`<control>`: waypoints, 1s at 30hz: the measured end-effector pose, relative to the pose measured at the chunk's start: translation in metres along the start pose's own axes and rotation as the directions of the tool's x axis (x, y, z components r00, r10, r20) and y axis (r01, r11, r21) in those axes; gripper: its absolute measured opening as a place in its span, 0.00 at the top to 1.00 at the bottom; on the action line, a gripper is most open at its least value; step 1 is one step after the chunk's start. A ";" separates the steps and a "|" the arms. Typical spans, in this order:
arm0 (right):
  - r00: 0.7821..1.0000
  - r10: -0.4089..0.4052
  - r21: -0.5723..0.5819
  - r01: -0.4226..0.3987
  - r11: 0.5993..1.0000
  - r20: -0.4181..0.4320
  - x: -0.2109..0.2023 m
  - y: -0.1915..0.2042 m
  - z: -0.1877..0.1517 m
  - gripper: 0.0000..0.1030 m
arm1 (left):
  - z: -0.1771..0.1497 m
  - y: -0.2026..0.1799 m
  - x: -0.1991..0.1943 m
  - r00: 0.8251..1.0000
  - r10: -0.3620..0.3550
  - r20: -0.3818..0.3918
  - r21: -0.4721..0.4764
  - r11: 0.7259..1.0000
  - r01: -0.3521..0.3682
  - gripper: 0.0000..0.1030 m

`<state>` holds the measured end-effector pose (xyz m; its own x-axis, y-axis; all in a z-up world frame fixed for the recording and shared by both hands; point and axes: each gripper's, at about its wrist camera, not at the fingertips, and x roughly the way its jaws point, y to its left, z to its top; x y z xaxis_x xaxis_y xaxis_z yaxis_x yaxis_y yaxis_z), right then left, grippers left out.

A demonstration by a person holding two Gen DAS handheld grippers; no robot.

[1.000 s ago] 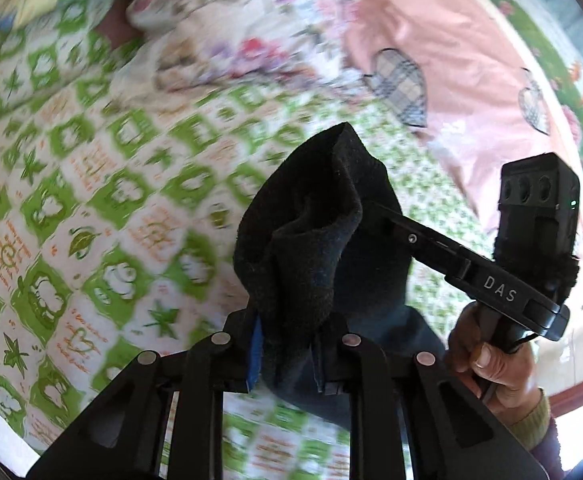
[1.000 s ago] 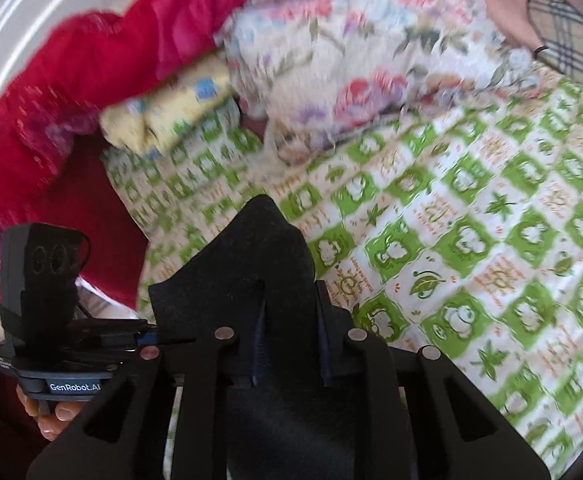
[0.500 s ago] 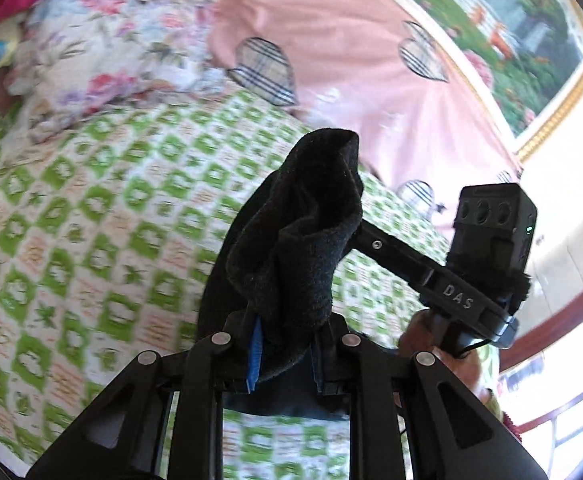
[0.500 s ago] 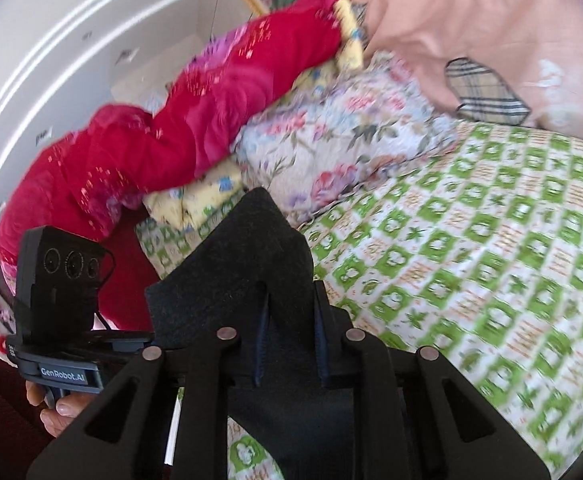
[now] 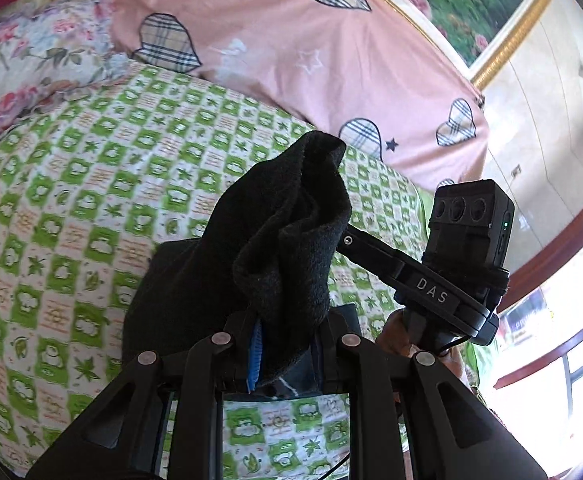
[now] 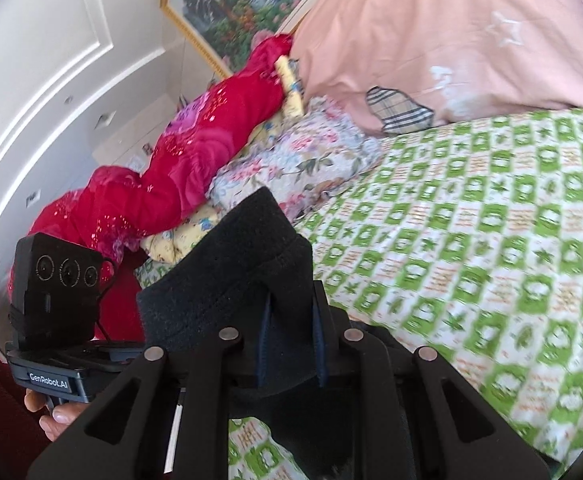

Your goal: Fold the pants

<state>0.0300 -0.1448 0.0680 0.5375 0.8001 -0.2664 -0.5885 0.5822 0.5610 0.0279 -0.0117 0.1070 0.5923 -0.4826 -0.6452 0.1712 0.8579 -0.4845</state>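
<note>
Pants (image 5: 291,240) of dark fleece hang above the bed (image 5: 91,200), bunched in the left gripper (image 5: 287,344) and pinched at another edge by the right gripper (image 6: 291,344), both clamped tight on the cloth. Beyond the pants the green-checked bed runs to a floral quilt (image 6: 291,160) and pink pillow (image 5: 291,60). As I judge it, the bunched hold may slip or set down a crooked fold, since the fabric is gathered unevenly and carried clear of the bed.

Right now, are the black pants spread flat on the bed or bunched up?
Bunched up. The black pants stand in thick rumpled folds, clamped in the left hand-held gripper above the green checked bedsheet.
</note>
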 end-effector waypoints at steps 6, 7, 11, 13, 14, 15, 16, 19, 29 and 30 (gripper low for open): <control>0.999 -0.026 0.058 0.023 0.998 0.045 -0.032 -0.024 -0.016 0.81 | -0.009 -0.030 0.028 0.999 -0.004 -0.053 0.060 0.998 0.007 0.81; 0.998 -0.030 0.068 0.026 0.997 0.049 -0.037 -0.028 -0.019 0.81 | -0.011 -0.036 0.033 0.998 0.001 -0.061 0.075 0.997 0.003 0.81; 0.997 -0.052 0.101 0.046 0.994 0.055 -0.051 -0.043 -0.030 0.81 | -0.021 -0.051 0.054 0.995 0.020 -0.094 0.121 0.993 -0.008 0.81; 0.996 -0.062 0.114 0.055 0.992 0.058 -0.056 -0.050 -0.036 0.81 | -0.024 -0.056 0.063 0.994 0.029 -0.105 0.139 0.990 -0.014 0.81; 0.996 -0.068 0.122 0.060 0.991 0.060 -0.059 -0.053 -0.039 0.81 | -0.027 -0.058 0.067 0.993 0.035 -0.109 0.150 0.989 -0.019 0.81; 0.995 -0.074 0.130 0.065 0.989 0.061 -0.061 -0.057 -0.042 0.81 | -0.029 -0.061 0.072 0.993 0.039 -0.114 0.158 0.987 -0.021 0.81; 0.995 -0.081 0.139 0.072 0.988 0.063 -0.064 -0.061 -0.047 0.81 | -0.031 -0.062 0.076 0.992 0.042 -0.120 0.161 0.987 -0.022 0.81; 0.993 -0.096 0.162 0.085 0.983 0.061 -0.070 -0.070 -0.055 0.81 | -0.037 -0.068 0.087 0.989 0.051 -0.141 0.181 0.983 -0.025 0.81; 0.975 -0.222 0.224 0.212 0.951 0.022 -0.093 -0.086 -0.080 0.81 | -0.064 -0.080 0.121 0.975 0.074 -0.208 0.256 0.967 -0.019 0.77; 0.970 -0.243 0.233 0.231 0.945 0.026 -0.097 -0.087 -0.083 0.81 | -0.066 -0.081 0.125 0.973 0.076 -0.218 0.263 0.965 -0.017 0.75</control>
<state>-0.0211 -0.2614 -0.0200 0.6799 0.6304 -0.3745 -0.2910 0.7008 0.6513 0.0357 -0.1529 0.0264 0.4177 -0.4424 -0.7936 0.3619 0.8822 -0.3014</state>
